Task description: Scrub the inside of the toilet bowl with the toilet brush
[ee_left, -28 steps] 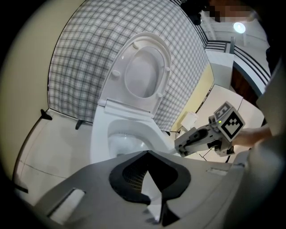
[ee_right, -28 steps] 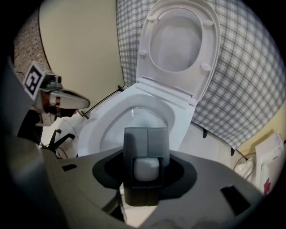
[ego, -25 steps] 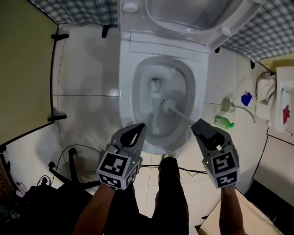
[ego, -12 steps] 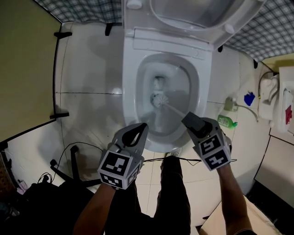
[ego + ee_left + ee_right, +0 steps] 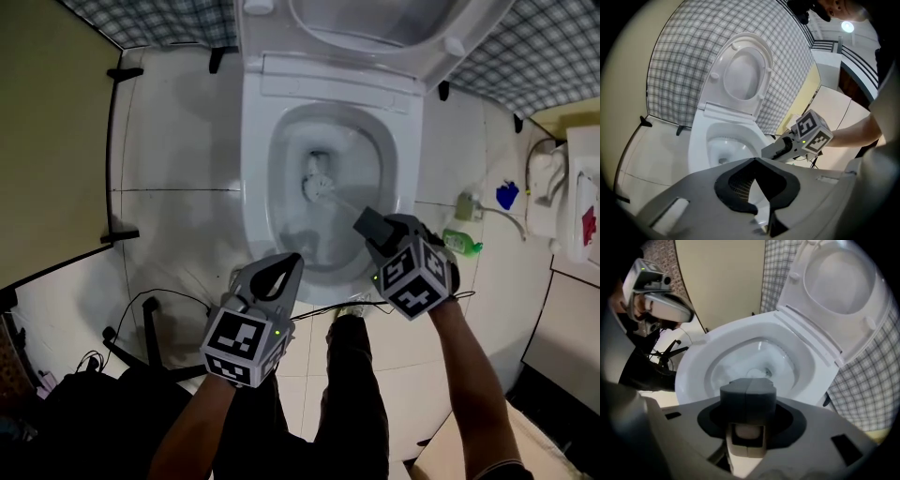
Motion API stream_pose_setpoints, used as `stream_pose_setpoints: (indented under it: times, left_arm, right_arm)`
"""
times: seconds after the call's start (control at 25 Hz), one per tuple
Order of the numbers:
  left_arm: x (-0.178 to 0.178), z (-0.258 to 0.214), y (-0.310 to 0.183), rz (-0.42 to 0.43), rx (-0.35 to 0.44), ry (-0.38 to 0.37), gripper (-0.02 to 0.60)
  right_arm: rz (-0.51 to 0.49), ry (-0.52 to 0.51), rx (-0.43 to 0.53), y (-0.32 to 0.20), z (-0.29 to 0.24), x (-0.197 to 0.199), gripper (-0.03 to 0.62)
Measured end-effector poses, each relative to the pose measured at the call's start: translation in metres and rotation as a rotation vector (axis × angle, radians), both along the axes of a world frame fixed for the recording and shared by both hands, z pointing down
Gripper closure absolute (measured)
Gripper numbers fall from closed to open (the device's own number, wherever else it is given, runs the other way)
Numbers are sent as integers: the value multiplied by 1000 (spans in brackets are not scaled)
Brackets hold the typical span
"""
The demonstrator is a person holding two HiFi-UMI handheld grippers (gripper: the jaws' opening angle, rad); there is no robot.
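The white toilet bowl (image 5: 253, 187) stands with its seat and lid (image 5: 375, 23) raised. A toilet brush head (image 5: 319, 187) sits low in the bowl beside the drain, its thin handle running back to my right gripper (image 5: 367, 227), which is shut on it over the bowl's front right rim. In the right gripper view the jaws (image 5: 748, 390) are closed round the pale handle (image 5: 747, 433), pointing steeply down into the bowl (image 5: 693, 371). My left gripper (image 5: 281, 267) hovers at the bowl's front edge, shut and holding nothing; its tips (image 5: 754, 161) meet.
A green bottle (image 5: 459, 246) and a blue object (image 5: 506, 197) lie on the tiled floor right of the toilet. Black cables (image 5: 141, 319) trail at the lower left. A beige partition (image 5: 47, 141) closes the left side. The person's leg (image 5: 352, 375) stands before the bowl.
My right gripper has dropped lower and shifted left over the rim while rolling. The brush head slid from the bowl's front right toward the drain. The left gripper has stayed put.
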State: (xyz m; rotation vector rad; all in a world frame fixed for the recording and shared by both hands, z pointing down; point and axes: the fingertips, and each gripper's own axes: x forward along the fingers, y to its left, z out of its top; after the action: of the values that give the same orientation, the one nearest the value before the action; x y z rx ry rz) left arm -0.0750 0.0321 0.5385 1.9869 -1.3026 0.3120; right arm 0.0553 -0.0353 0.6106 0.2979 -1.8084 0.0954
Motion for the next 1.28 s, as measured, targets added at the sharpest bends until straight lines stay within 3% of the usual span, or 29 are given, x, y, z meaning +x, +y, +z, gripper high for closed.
stream_pose_setpoints:
  times: [0.2, 0.4, 0.52, 0.84, 1.08, 1.28]
  left_arm:
    - [0, -3, 3, -6, -2, -8, 574]
    - [-1, -8, 10, -18, -5, -12, 574]
    - [-1, -10, 13, -24, -9, -11, 574]
    - [-3, -10, 21, -23, -16, -16, 574]
    - [-7, -9, 27, -22, -27, -24, 574]
    - [-8, -9, 27, -40, -28, -11, 574]
  right_arm:
    - [-108, -41, -31, 54, -45, 19, 411]
    - [-193, -97, -84, 107, -81, 8, 411]
    - [-212, -70, -72, 112, -78, 7, 411]
    - [-80, -32, 5, 50, -33, -5, 411]
    - [68, -2, 0, 9, 6, -7, 410]
    - [174, -94, -17, 21, -11, -22, 410]
